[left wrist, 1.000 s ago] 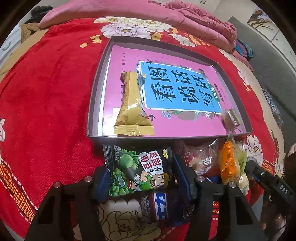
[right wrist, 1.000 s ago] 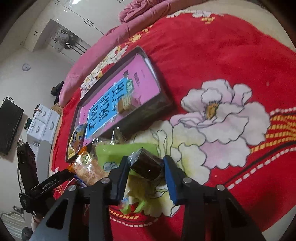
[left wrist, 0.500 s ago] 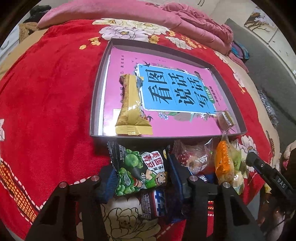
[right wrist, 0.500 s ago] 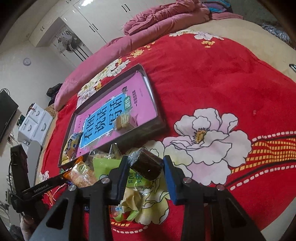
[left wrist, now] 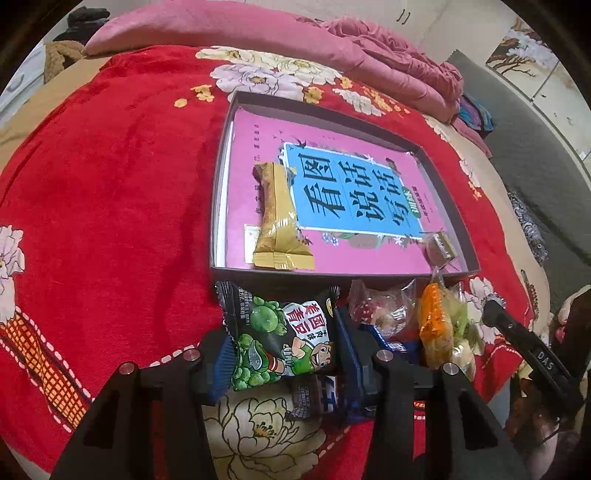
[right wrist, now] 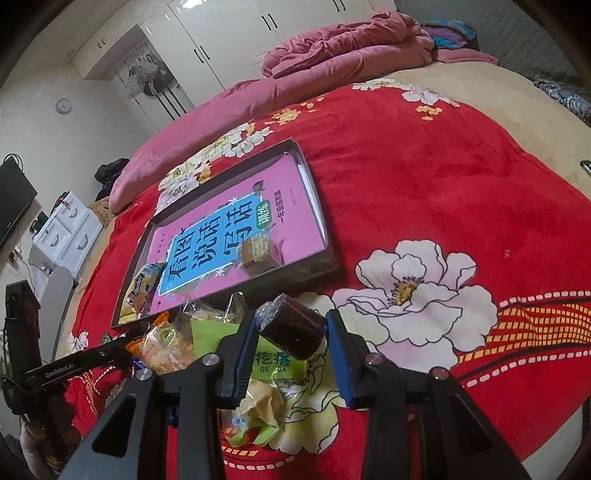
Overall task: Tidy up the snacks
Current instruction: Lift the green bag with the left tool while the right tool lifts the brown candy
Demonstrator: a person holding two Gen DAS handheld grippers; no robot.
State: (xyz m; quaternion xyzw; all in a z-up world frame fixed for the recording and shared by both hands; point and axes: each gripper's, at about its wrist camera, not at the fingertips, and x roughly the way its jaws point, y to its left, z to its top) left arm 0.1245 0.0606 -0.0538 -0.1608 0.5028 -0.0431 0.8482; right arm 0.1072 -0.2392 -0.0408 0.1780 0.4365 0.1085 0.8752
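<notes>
My left gripper (left wrist: pixel 280 347) is shut on a black and green pea snack packet (left wrist: pixel 280 339), held above the red bedspread just in front of the dark tray (left wrist: pixel 218 206). The tray holds a pink and blue book (left wrist: pixel 354 199), a gold wrapped bar (left wrist: pixel 277 221) and a small brown wrapped cake (left wrist: pixel 439 247). My right gripper (right wrist: pixel 291 332) is shut on a dark brown wrapped cake (right wrist: pixel 291 328), held above the snack pile near the tray's front corner (right wrist: pixel 332 266). The tray's small cake also shows in the right wrist view (right wrist: pixel 255 251).
Loose snacks lie in front of the tray: a clear bag (left wrist: pixel 384 314), an orange packet (left wrist: pixel 436 325), a blue packet (left wrist: pixel 317 395) and a green packet (right wrist: pixel 280 362). A pink quilt (left wrist: pixel 258 29) lies behind. The bed edge is at the right (right wrist: pixel 546 96).
Both grippers have risen with their snacks. The left has lifted the pea packet off the pile. The right has swung up with the dark cake, showing more of the room.
</notes>
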